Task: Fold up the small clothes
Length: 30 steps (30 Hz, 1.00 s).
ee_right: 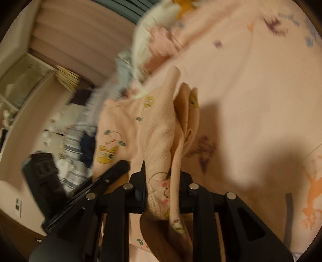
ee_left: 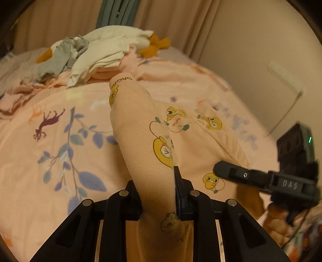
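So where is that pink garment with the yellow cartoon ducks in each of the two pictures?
Left wrist view: the pink garment runs up the centre, clamped in the left gripper.
Right wrist view: it hangs centre, bunched in the right gripper.
Shared landmark: the clothes pile, at the top in both.

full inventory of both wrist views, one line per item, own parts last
peach garment: 1, peach with yellow cartoon prints, bunched and held between both claws above the bed.
bedsheet: 1, pink with leaf and animal prints, covers the bed.
clothes pile: 1 heap, cream, grey, pink and mustard pieces, far end of the bed.
curtain: beige, behind the bed.
teal fabric: hangs beside the curtain.
left claw: 1, black, shut on the garment.
right claw: 1, black, shut on the garment.
hand: 1, grips the right tool's handle, lower right of the left wrist view.
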### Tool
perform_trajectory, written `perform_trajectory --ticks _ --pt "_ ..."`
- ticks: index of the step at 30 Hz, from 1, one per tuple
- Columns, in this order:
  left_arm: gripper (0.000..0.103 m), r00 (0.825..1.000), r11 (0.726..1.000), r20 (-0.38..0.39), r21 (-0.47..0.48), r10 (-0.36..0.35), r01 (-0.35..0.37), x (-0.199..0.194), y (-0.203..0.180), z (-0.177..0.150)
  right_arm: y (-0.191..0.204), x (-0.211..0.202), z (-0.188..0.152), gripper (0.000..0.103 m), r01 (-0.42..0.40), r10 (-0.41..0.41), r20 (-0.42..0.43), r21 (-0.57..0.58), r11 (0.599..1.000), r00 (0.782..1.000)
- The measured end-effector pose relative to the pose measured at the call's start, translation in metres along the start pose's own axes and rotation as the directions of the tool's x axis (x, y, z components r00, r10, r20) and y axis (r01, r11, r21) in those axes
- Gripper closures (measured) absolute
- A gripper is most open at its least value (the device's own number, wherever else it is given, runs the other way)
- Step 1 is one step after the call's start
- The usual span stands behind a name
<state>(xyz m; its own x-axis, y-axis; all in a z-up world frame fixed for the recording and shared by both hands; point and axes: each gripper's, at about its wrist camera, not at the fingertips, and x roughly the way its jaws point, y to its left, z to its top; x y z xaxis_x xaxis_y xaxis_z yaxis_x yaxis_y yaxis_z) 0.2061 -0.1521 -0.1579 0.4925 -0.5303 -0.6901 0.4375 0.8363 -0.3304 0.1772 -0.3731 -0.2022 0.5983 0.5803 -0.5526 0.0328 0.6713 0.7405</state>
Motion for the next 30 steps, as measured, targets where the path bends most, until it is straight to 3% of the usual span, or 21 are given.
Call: perform_trajectory --ticks 4,7,11,18,21,25,30 --pt "0.08 0.996 0.997 0.052 -0.025 -0.074 0.075 -0.029 -0.006 0.01 0.026 -0.036 -0.003 0.081 -0.075 0.08 0.088 -0.06 0.995 0.993" --pt "0.08 0.995 0.998 0.077 0.006 -0.056 0.056 -0.047 -0.019 0.01 0.044 -0.051 -0.009 0.081 -0.125 0.135 0.119 -0.083 0.989 0.984" --pt "0.08 0.994 0.998 0.106 0.063 -0.019 0.012 -0.068 -0.021 0.01 0.069 -0.057 -0.017 0.081 -0.132 0.148 0.131 -0.119 0.984 0.98" --pt "0.08 0.986 0.999 0.164 0.016 0.042 -0.045 -0.091 0.028 -0.006 0.109 -0.024 -0.025 0.081 -0.134 0.151 0.087 -0.177 0.975 0.985" --pt "0.08 0.973 0.996 0.213 0.01 0.088 -0.092 -0.096 0.044 -0.009 0.129 -0.004 -0.028 0.081 -0.118 0.136 0.068 -0.218 0.969 0.988" --pt "0.08 0.981 0.995 0.18 -0.078 0.075 -0.062 -0.096 0.064 0.0 0.147 0.013 -0.029 0.081 -0.094 0.111 0.052 -0.265 0.96 0.992" --pt "0.08 0.982 0.993 0.159 -0.069 0.103 -0.093 -0.103 0.064 0.002 0.154 0.021 -0.029 0.081 -0.098 0.111 0.033 -0.274 0.957 0.993"
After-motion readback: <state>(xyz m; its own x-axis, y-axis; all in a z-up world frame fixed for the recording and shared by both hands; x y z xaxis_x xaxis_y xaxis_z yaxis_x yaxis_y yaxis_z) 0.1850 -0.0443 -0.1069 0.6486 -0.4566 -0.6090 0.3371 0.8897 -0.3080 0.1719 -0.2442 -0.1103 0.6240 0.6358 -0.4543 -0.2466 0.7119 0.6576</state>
